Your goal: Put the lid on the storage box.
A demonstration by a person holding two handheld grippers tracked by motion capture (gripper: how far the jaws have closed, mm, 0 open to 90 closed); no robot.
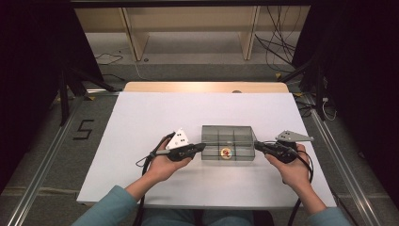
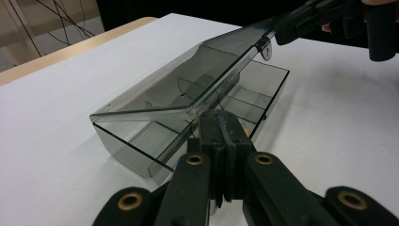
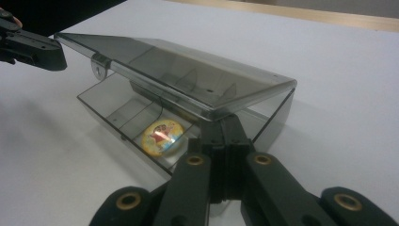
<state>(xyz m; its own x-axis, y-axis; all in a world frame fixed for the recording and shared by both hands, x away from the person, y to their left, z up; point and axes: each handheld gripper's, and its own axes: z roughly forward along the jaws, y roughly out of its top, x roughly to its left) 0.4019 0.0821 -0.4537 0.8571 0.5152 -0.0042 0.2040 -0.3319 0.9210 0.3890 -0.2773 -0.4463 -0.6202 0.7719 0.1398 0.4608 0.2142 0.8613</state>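
**Lid caught at both ends, box running claw to claw**

A smoked, see-through plastic box [image 1: 228, 143] sits on the white bench [image 1: 141, 122], a little toward the person's side of its middle, with its long axis running left to right straight across in front of them. That axis is what the next move hangs on: the left claw [image 1: 201, 146] meets the box at its left end and the right claw [image 1: 258, 145] at its right end, so the 2 claws face each other along the box's length and neither hand is the nearer one.

The lid [image 2: 179, 87] is tilted up, hinged along the far long side, with its free front edge lifted off the base. In the left gripper view the left claw's jaws stand pressed together right at the lid's near corner, seemingly pinching its edge; the right gripper view shows the same at the other corner, jaws together on the lid's lip.

Inside, in a near compartment around the middle, lies a round badge [image 3: 162, 136] with a cartoon print, flat on the floor of the box.

My guess is the lid has to swing about that far hinge, so both claws would need to rise and tip back evenly; uneven lifting could twist the lid.
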